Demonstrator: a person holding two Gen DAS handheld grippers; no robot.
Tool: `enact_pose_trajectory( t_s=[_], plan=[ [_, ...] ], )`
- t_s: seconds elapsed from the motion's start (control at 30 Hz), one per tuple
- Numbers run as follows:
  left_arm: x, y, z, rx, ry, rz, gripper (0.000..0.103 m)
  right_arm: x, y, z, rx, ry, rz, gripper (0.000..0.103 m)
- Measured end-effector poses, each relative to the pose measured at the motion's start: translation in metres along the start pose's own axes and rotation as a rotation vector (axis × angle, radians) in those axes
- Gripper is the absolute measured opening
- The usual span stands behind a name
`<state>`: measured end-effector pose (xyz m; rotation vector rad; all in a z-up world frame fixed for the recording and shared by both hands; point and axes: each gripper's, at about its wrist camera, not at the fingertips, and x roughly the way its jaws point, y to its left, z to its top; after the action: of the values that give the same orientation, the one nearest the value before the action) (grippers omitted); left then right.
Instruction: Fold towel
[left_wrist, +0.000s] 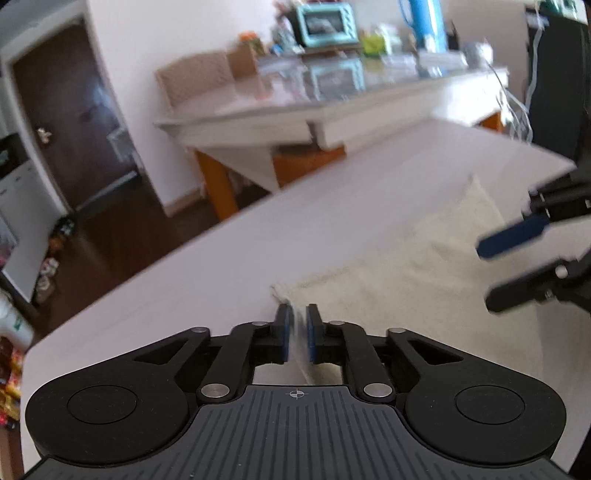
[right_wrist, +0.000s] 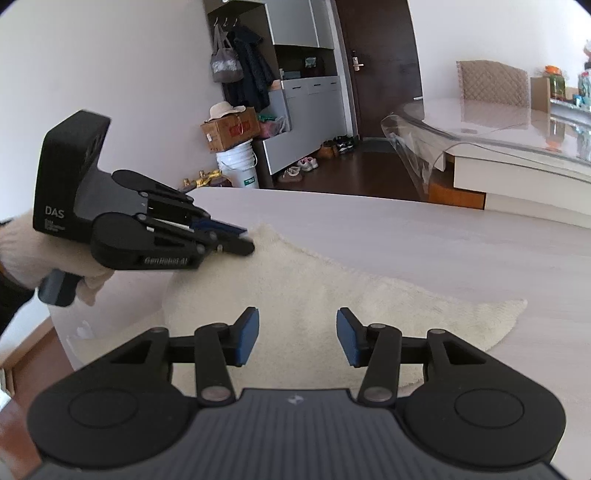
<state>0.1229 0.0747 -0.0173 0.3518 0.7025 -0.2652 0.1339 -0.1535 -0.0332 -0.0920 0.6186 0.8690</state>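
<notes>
Left gripper (left_wrist: 298, 334) jaws pinch the blurred towel (left_wrist: 424, 266) edge; right gripper (right_wrist: 297, 338) jaws spread above.

One cream towel (right_wrist: 314, 291) on one white table (right_wrist: 461, 236). Two grippers: left gripper (left_wrist: 298, 334), right gripper (right_wrist: 295, 334). One gloved hand (right_wrist: 40, 258). One white bucket (right_wrist: 238, 164), one cardboard box (right_wrist: 229, 129), one hat (right_wrist: 225, 109). One teal oven (left_wrist: 325, 22). One glass-topped table (left_wrist: 314, 99).

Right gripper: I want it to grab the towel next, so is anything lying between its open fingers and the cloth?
Nothing visible: the right gripper hangs open directly over bare towel; the left gripper pinches a far corner.
</notes>
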Motion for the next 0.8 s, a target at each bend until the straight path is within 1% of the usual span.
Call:
enact_pose_trajectory(
  t_s=[0.23, 0.27, 0.3, 0.37, 0.4, 0.47, 0.57, 0.6, 0.63, 0.67, 0.7, 0.8],
  plan=[
    [-0.008, -0.002, -0.004, 0.010, -0.026, -0.003, 0.020, 0.002, 0.002, -0.002, -0.005, 0.014, 0.000, 0.050],
    [-0.008, -0.003, -0.004, 0.013, -0.028, -0.009, 0.015, 0.002, 0.002, -0.003, -0.004, 0.015, -0.001, 0.050],
    [-0.010, -0.004, -0.004, 0.019, -0.035, -0.020, 0.004, 0.002, 0.002, -0.004, -0.001, 0.016, -0.001, 0.050],
    [-0.013, -0.007, -0.003, 0.019, -0.046, -0.042, 0.003, 0.003, 0.002, -0.005, -0.002, 0.020, -0.001, 0.051],
    [-0.016, -0.007, -0.002, 0.009, -0.059, -0.069, 0.002, 0.004, 0.002, -0.005, -0.005, 0.020, -0.001, 0.051],
    [-0.022, -0.006, -0.001, -0.013, -0.089, -0.149, 0.002, 0.004, 0.001, -0.004, -0.025, 0.011, 0.009, 0.054],
    [-0.033, -0.007, 0.002, -0.015, -0.131, -0.249, 0.002, -0.002, 0.006, -0.003, -0.106, -0.008, 0.006, 0.055],
    [-0.035, -0.008, 0.003, -0.012, -0.137, -0.268, 0.002, -0.005, 0.010, -0.003, -0.157, -0.014, 0.000, 0.057],
    [-0.039, -0.010, 0.004, -0.008, -0.150, -0.310, 0.002, -0.008, 0.013, -0.004, -0.210, -0.020, -0.008, 0.057],
    [-0.041, -0.011, 0.005, -0.004, -0.154, -0.333, 0.002, -0.012, 0.018, -0.005, -0.281, -0.029, -0.023, 0.057],
    [-0.045, -0.015, 0.006, 0.012, -0.157, -0.380, 0.002, -0.016, 0.023, -0.007, -0.360, -0.040, -0.041, 0.057],
    [-0.051, -0.030, 0.007, 0.072, -0.156, -0.454, 0.002, -0.023, 0.035, -0.011, -0.501, -0.062, -0.067, 0.057]
  ],
)
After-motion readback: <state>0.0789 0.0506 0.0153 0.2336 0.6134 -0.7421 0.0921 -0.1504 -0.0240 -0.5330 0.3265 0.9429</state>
